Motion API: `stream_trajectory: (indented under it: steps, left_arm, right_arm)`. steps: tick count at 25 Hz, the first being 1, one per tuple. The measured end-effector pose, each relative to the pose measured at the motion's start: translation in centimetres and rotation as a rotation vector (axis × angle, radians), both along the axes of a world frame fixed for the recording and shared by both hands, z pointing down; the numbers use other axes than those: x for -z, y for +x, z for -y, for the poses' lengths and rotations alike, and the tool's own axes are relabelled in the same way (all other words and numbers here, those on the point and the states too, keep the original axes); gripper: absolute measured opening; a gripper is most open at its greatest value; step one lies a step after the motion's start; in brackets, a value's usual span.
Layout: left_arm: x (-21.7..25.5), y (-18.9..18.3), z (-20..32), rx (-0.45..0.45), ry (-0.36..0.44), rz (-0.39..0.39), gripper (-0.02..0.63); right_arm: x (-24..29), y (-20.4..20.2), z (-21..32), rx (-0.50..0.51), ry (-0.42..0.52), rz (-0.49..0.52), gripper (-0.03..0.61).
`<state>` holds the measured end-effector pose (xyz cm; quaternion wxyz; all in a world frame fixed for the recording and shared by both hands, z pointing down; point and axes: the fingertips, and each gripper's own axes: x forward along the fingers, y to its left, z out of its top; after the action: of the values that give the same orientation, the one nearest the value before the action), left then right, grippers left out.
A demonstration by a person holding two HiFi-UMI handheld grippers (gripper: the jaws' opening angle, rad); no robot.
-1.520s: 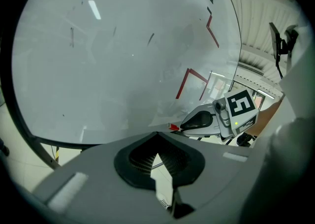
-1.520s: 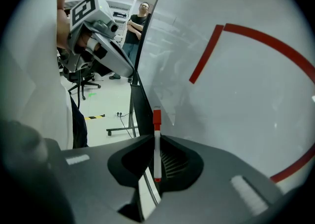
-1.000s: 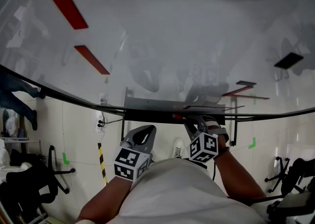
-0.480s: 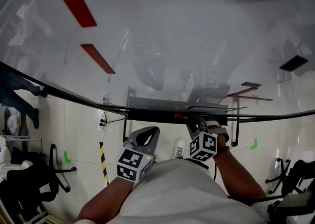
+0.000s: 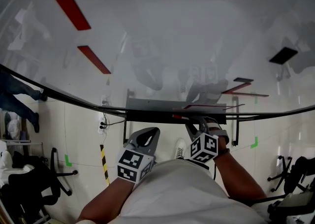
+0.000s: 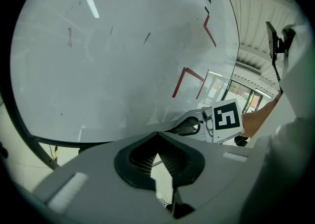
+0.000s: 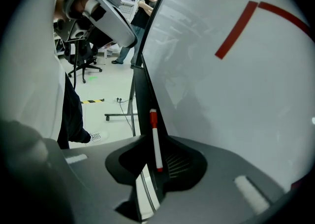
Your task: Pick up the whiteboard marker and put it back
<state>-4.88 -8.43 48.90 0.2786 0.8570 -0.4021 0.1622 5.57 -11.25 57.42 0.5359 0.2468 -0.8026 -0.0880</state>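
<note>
The whiteboard marker (image 7: 155,142), a slim white barrel with a red cap, lies along the dark metal tray (image 7: 144,90) at the whiteboard's (image 5: 172,41) bottom edge. It looks light, stiff and smooth, liable to roll or slip, so mid-barrel is probably the surest hold.

The right gripper (image 7: 155,138) has its jaws a little apart with the marker between the ribbed pads, seemingly not pinched.

The left gripper (image 6: 157,134) hangs below the tray, its jaws closed tip to tip on nothing.
</note>
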Motion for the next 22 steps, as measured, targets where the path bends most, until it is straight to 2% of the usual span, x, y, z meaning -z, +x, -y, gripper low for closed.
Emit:
stream_trajectory:
  steps: [9,13,17,19,22]
  left_arm:
    - [0.3,0.2,-0.5,-0.011,0.01,0.003,0.017]
    - [0.5,0.4,-0.8,-0.014,0.014,0.003,0.017]
    - [0.6,0.9,-1.1,-0.023,0.018,0.003,0.017]
    - [0.6,1.1,-1.3,-0.028,0.02,0.002,0.017]
    - [0.7,1.3,-1.5,-0.034,0.022,0.004,0.017]
  right_arm:
    - [1.8,0.2,-0.4,-0.057,0.004,0.067,0.05]
    - [3.1,0.5,-0.7,-0.092,0.013,0.108,0.004]
    - [4.2,0.8,-1.1,-0.124,0.021,0.15,0.002]
    - [4.9,0.8,-1.2,-0.153,0.011,0.204,0.002]
    - [6.5,0.7,-1.2,-0.262,-0.071,0.413,0.002]
